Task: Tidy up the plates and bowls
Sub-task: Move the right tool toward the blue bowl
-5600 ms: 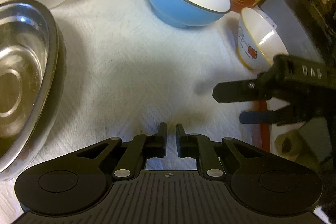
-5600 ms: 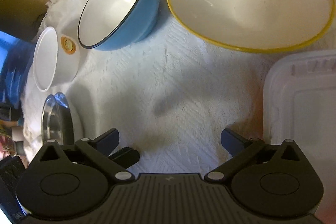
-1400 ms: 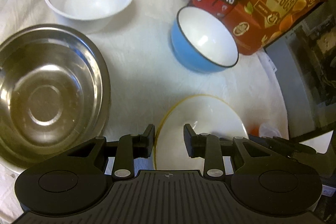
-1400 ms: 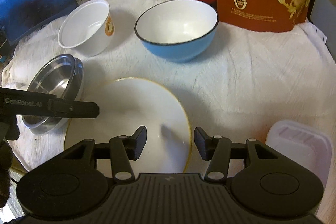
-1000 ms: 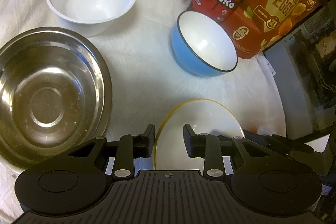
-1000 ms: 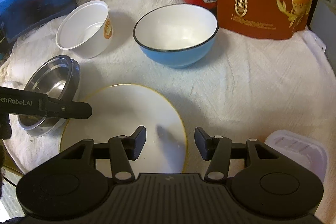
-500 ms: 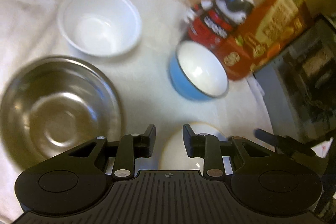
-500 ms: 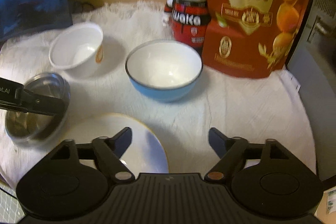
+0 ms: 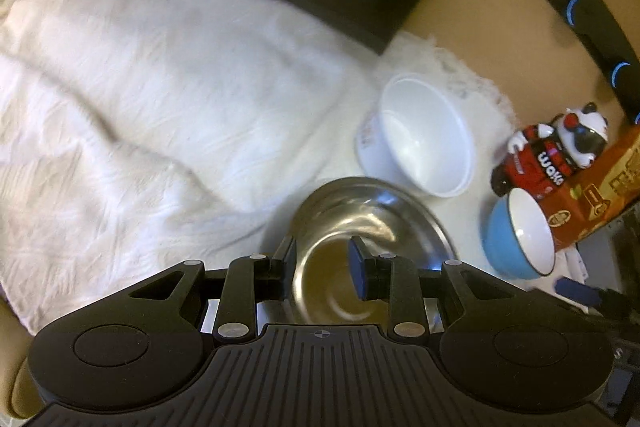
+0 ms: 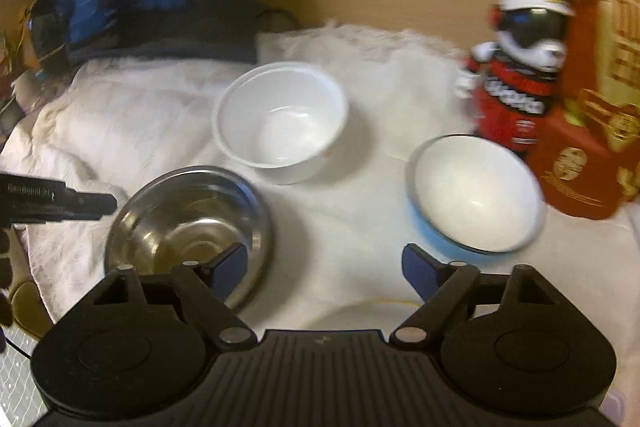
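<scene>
Bowls and one plate are the job, and the steel bowl (image 9: 360,243) lies straight ahead of the left gripper (image 9: 323,269), just below and past its tips. That gripper is partly open, and I judge it empty, though blur makes it hard to say whether a pad brushes the bowl's near rim. A round bowl has no long axis, so any rim point would serve. The right gripper (image 10: 324,269) is released and holds nothing; its jaws are closing with only cloth (image 10: 344,227) between them. In the right view the steel bowl (image 10: 188,223) sits near and left, partly behind the left finger, so the left hand is nearer to it. The plate (image 10: 376,311) shows only as a yellow-edged sliver at the near edge, under the right gripper. Farther out, the white bowl (image 10: 282,123) stands in the middle and the blue bowl (image 10: 474,193) to the right, each apart on the cloth. Beyond them are a panda figure (image 10: 516,67) and a red bag (image 10: 596,131).
</scene>
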A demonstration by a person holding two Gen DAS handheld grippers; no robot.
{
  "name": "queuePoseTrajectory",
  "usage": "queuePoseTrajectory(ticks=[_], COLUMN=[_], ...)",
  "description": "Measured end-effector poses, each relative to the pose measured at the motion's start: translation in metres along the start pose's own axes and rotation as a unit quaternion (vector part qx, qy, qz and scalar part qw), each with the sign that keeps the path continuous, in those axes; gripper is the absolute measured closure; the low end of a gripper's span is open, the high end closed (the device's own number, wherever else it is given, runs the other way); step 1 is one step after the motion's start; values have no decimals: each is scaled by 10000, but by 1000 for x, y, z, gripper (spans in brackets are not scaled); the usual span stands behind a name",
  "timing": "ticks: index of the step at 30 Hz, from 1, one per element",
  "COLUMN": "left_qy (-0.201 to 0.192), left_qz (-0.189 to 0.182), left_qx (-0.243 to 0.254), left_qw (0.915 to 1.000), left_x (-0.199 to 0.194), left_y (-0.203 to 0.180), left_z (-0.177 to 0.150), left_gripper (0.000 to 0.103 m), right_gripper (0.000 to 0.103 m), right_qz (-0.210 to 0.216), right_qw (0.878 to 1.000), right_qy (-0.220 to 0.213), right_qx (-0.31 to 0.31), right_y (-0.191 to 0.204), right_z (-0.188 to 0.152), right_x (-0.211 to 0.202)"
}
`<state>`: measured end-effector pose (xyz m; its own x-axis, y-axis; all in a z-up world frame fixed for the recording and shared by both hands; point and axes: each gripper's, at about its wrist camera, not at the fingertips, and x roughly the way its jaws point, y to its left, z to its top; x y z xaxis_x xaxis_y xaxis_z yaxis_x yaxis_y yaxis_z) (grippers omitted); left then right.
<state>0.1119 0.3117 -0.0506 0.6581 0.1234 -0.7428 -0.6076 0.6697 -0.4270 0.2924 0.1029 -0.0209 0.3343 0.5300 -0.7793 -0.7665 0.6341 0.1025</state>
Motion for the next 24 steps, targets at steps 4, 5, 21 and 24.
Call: queuePoseTrajectory(ticks=[4,5,21,24], left_qy=[88,93,728,797], left_qz=[280,375,-151,-257], left_qx=[74,120,-157,-115], left_qw=[9995,9992,9971,9964], left_x=[15,17,64,66], left_y=[6,10,36,41], left_z=[-3,-5,4,11], left_gripper=[71,71,70,70], right_gripper=[41,41,42,41], right_qz=[26,29,-197,-255], right_qw=[9993,9989,9907,9898], right_qy=[364,451,1224,1227], right_qx=[-119,-139,567,680], right_y=[25,31,53,56], right_z=[8,9,7,8], right_x=[35,43,106,107])
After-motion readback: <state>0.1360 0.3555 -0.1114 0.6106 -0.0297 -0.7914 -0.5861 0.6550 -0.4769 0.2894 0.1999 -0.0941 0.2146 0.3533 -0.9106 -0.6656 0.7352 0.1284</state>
